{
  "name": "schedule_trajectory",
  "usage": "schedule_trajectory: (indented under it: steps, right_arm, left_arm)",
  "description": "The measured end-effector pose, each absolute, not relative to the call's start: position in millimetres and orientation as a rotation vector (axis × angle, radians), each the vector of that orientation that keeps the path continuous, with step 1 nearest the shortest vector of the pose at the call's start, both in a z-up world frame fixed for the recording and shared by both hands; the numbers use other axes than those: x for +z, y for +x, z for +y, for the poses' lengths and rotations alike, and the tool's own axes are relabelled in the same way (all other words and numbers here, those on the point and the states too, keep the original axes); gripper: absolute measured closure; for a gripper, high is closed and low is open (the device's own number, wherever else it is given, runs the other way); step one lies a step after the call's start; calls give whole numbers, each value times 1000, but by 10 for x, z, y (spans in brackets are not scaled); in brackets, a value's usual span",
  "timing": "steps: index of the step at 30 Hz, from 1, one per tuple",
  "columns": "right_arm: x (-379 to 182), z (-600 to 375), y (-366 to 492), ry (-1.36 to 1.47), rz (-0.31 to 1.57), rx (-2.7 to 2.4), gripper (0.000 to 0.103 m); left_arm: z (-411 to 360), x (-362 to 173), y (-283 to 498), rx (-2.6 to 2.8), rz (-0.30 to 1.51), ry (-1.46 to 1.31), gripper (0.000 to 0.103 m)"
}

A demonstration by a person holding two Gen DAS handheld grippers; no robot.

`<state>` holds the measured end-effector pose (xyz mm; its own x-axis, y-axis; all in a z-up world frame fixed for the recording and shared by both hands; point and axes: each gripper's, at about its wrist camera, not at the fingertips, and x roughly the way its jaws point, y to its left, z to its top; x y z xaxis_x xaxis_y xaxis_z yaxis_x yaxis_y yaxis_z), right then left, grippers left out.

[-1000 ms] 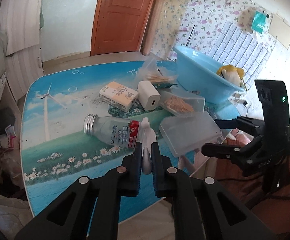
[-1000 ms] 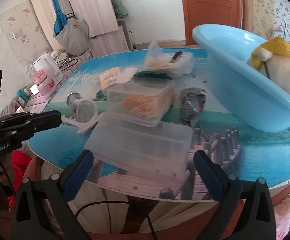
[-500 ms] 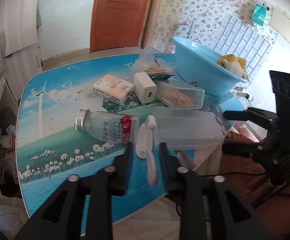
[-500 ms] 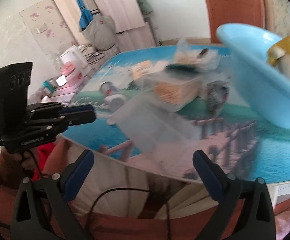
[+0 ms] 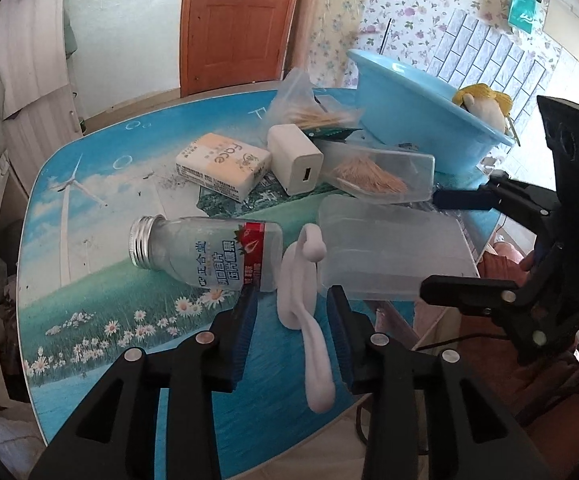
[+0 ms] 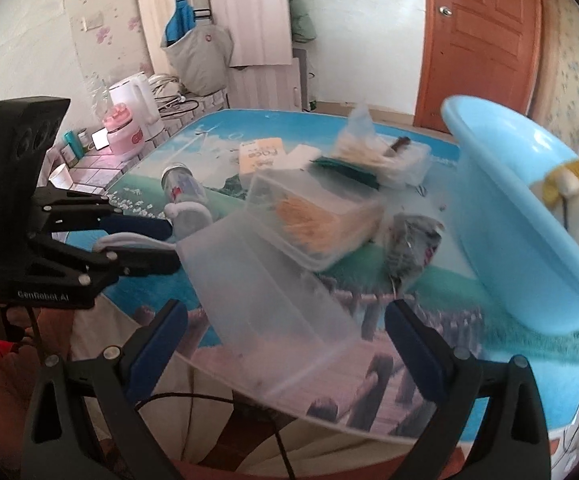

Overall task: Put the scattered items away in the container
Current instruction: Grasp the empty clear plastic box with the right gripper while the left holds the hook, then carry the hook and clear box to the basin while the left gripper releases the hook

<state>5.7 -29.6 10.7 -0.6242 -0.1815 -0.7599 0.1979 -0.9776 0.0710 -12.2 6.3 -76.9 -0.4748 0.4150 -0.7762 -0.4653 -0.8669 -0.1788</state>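
**Open grippers flank a white scoop and a clear lid at the table's near edge**

Nearest the left wrist camera, the left gripper (image 5: 291, 336) has its blue-padded fingers spread apart on either side of a white plastic scoop (image 5: 303, 292), which lies on the table (image 5: 89, 300) between them; whether either pad touches it cannot be told. Just beside the scoop lies a clear bottle (image 5: 209, 254) on its side, with a silver cap and a red-topped label printed in Chinese characters. To the scoop's right is a frosted clear lid (image 5: 389, 256), overhanging the table edge. The right gripper (image 6: 285, 344) has its fingers spread wide around this lid, apart from it; the left gripper's housing reads "GenRobot.AI". Farther back sit a tissue pack marked "face" (image 5: 223, 166), a white charger (image 5: 295, 159) and a clear box of toothpicks (image 5: 381, 176). Beyond them stands the blue basin (image 5: 417, 128), holding a plush toy (image 5: 485, 106).
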Motion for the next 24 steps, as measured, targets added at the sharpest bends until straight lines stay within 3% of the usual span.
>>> schedule_trajectory:
  steps: [2, 4, 10, 12, 14, 15, 24]
  right_arm:
    - [88, -301, 18, 1249, 22, -2637, 8]
    - [57, -277, -20, 1278, -32, -2596, 22]
    - [69, -265, 80, 1275, -54, -2570, 33]
    - [73, -251, 133, 1277, -61, -2577, 35]
    - [81, -223, 188, 1283, -73, -2588, 36]
    - [84, -199, 224, 1287, -82, -2598, 37]
    - [107, -70, 439, 1315, -104, -2636, 39]
  left_arm:
    - [64, -773, -131, 2334, 89, -1198, 68]
    - [93, -793, -137, 2333, 112, -1205, 68]
    - [189, -808, -95, 2339, 154, -1189, 65]
    - [192, -812, -99, 2349, 147, -1186, 65]
    - [199, -815, -98, 2345, 135, -1185, 81]
    - [204, -815, -92, 2340, 137, -1186, 83]
    - [130, -807, -11, 2368, 159, -1214, 83]
